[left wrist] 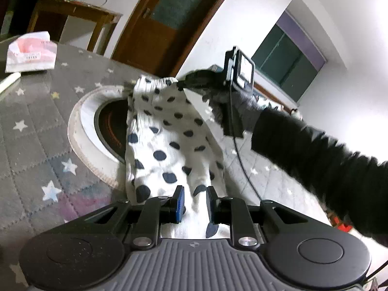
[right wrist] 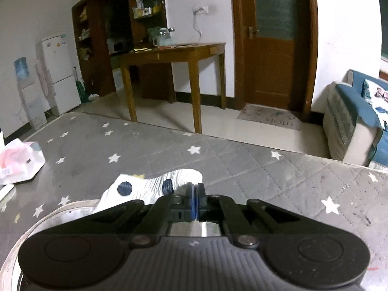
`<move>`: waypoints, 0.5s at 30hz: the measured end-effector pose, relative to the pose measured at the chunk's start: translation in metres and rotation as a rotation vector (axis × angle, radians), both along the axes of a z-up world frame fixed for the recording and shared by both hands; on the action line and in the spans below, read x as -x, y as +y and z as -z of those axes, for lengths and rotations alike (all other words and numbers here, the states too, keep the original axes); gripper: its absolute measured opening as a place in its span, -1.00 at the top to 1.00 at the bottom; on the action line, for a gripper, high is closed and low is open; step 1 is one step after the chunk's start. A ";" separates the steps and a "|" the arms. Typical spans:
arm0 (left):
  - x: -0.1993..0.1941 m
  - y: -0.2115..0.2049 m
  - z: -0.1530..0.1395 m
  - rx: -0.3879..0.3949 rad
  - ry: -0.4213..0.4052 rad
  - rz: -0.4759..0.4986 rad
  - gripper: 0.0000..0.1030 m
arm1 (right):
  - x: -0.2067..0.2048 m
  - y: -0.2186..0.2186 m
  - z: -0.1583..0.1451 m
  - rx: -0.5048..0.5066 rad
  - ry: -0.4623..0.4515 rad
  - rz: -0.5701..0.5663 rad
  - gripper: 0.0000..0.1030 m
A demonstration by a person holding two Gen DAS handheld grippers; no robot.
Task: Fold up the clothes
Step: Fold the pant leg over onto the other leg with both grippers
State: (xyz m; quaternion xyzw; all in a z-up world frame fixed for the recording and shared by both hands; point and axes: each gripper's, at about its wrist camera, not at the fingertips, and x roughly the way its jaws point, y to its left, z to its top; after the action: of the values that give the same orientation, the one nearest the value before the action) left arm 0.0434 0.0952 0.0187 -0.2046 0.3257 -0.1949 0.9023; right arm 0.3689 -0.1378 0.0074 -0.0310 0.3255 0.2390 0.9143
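While both grippers hold it, the garment hangs stretched above the bench.

Bench (right wrist: 242, 167): covered by a grey quilted cloth printed with pale stars; a round white-rimmed hob with a dark centre (left wrist: 109, 123) is set into it, partly hidden under the garment.

Garment (left wrist: 165, 140): white crinkled fabric with dark navy polka dots, a gathered, ruffled edge at its far end. It is raised off the bench, spanning between the two grippers and sagging a little in the middle. In the left wrist view its long axis runs from the near fingers away to the far gripper, ruffled end farthest.

Person's arm (left wrist: 315, 150): black sleeve reaching in from the right of the left wrist view, carrying the right gripper.

Right gripper (right wrist: 194, 191): fingers pressed tightly together, pinching the ruffled far edge of the garment.

Left gripper (left wrist: 194, 203): blue-padded fingers stand a little apart with a fold of the garment's near end bunched between them, clasping it.

Packet (left wrist: 30, 52): white and pink, lying on the bench well apart from the garment.
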 end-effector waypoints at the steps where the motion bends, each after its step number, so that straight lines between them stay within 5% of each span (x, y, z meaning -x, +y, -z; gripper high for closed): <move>1: -0.001 -0.001 0.003 -0.004 0.009 0.003 0.58 | 0.000 -0.002 0.000 0.003 0.014 -0.008 0.93; 6: -0.003 -0.003 0.011 -0.031 0.045 0.003 0.58 | 0.024 -0.013 -0.006 0.019 0.030 -0.073 0.68; 12: 0.001 -0.001 0.005 -0.041 0.029 0.006 0.58 | 0.054 -0.026 -0.014 0.039 0.050 -0.152 0.68; 15: 0.003 -0.001 0.001 -0.042 0.005 0.000 0.42 | 0.079 -0.035 -0.015 0.046 0.081 -0.213 0.68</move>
State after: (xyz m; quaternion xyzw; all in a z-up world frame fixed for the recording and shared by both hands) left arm 0.0406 0.0945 0.0180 -0.1858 0.3320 -0.1876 0.9056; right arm 0.2897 -0.1726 0.0219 -0.0766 0.3622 0.3285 0.8689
